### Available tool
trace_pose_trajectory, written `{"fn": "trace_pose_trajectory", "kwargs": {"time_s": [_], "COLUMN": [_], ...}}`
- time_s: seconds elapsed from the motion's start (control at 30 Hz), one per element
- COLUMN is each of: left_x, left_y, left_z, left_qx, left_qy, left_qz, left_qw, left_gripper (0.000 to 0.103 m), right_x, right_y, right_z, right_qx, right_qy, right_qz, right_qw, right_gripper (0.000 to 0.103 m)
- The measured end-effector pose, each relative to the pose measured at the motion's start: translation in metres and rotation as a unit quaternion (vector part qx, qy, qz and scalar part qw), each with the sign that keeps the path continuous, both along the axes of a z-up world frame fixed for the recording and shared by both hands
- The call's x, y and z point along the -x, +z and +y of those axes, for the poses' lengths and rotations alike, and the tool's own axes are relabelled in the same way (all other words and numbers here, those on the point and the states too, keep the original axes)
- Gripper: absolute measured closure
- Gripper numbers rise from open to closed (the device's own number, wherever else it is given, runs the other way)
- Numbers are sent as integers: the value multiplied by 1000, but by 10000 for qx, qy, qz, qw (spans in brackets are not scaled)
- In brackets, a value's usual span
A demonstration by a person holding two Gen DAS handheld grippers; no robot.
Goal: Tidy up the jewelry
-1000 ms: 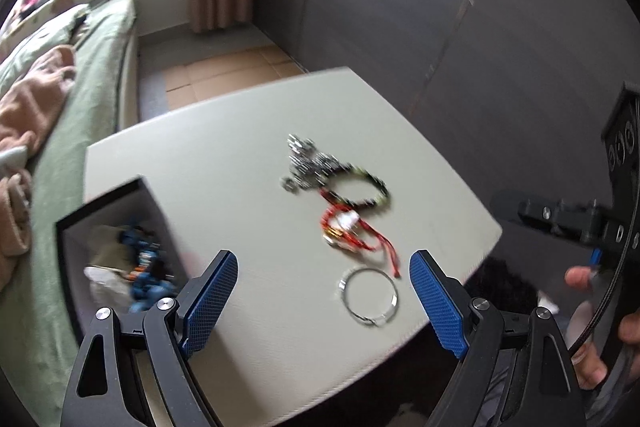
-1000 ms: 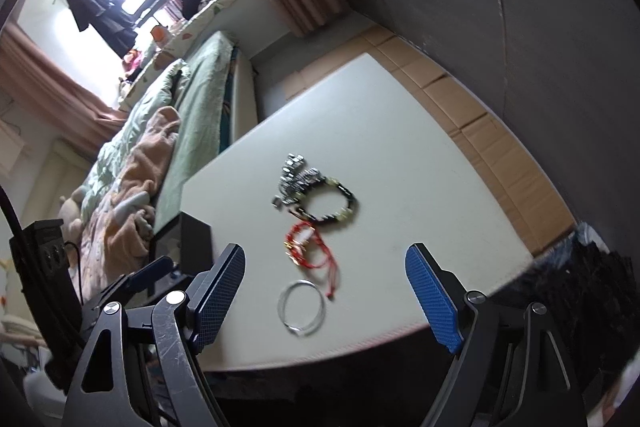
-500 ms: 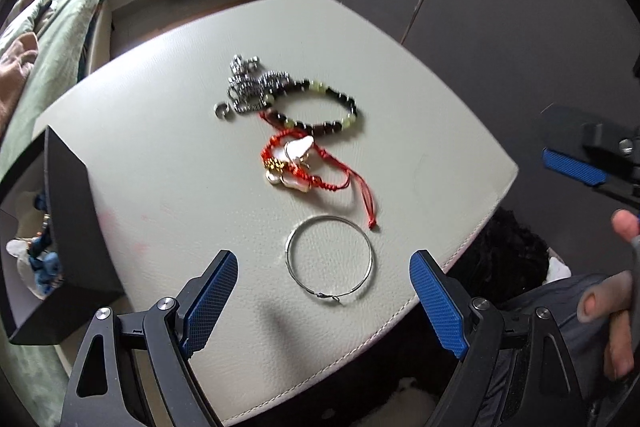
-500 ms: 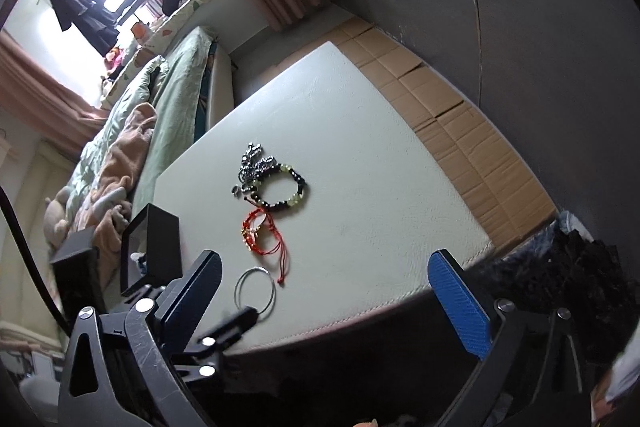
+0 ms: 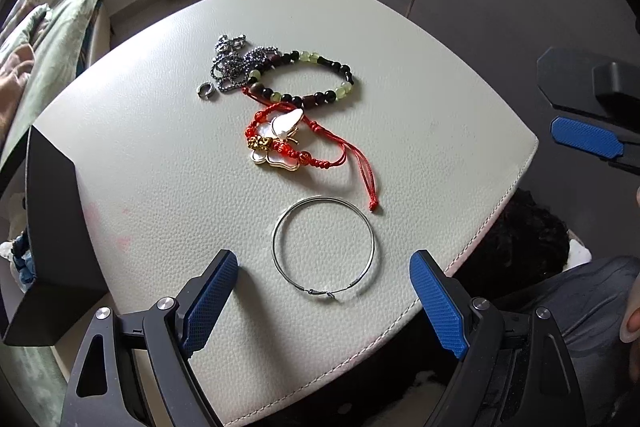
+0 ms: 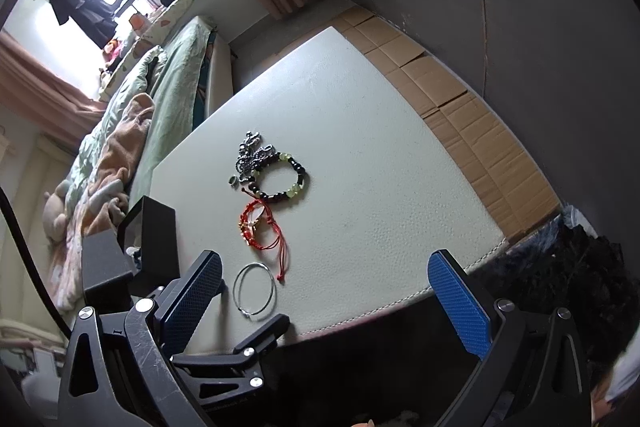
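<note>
A thin silver bangle (image 5: 324,247) lies near the front edge of the pale leather tabletop (image 5: 420,115). Just above it hangs my left gripper (image 5: 324,301), open, its blue pads on either side of the bangle and touching nothing. Behind the bangle lie a red cord bracelet with a butterfly charm (image 5: 288,143), a dark and green bead bracelet (image 5: 316,79), a ball chain (image 5: 236,67) and a small ring (image 5: 207,93). My right gripper (image 6: 324,301) stands wide open at the table's front edge, empty, with the bangle (image 6: 255,289) near its left finger.
An open black jewelry box (image 5: 56,227) stands at the table's left edge, with blue pieces inside. A bed with green bedding (image 6: 168,95) lies beyond the table. Cardboard (image 6: 472,131) covers the floor at the right. A person's fingers (image 5: 632,319) show at the right edge.
My left gripper has come down and forward over the jewelry, so the bangle now sits between its fingers. The right gripper's jaws have spread wider.
</note>
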State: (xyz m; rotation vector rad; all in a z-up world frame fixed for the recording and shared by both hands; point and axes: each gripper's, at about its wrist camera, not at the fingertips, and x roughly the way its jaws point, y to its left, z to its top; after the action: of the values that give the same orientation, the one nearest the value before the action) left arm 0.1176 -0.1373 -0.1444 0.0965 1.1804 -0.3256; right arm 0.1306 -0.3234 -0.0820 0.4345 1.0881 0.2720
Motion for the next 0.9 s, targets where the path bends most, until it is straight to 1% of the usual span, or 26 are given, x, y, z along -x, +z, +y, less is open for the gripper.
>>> {"fn": "trace_pose_trajectory", "kwargs": {"time_s": [0.03,0.1,0.13,0.2,0.33,0.4,0.53,0.9], "left_x": [0,1,0,-3,-8,-8,-8,-15], "left_y": [0,1,2,3,5,6,11,38], "left_z": [0,1,3,9,19,20,26,56], "left_qx": [-13,-104,-109,-76,193,80,192,594], "left_qy": [14,43,60,141,260,305,361,646], "left_qz": [-15,-77,-91,-79,36,-25,-43,-254], "left_qw": [10000,9999,9999,9998,9995,9995,9992,9958], "left_gripper": [19,31,35,51,52,52,52,52], "right_x": [0,-1,-1,-2,-3,-4,-4,-11], "right_y": [-1,-2,-3,-4,-7,-8,-8,-18], "right_z": [-1,-2,-2,0,4,6,7,7], "right_qx": [-9,-4,-1,-10,44,65,47,-288], "right_qy": [-12,-36,-48,-49,-10,10,29,76], "right_qz": [16,40,58,89,154,187,195,349], "right_qw": [10000,10000,10000,9999,9999,9998,9998,9989], "right_gripper": [0,0,0,0,0,0,0,0]}}
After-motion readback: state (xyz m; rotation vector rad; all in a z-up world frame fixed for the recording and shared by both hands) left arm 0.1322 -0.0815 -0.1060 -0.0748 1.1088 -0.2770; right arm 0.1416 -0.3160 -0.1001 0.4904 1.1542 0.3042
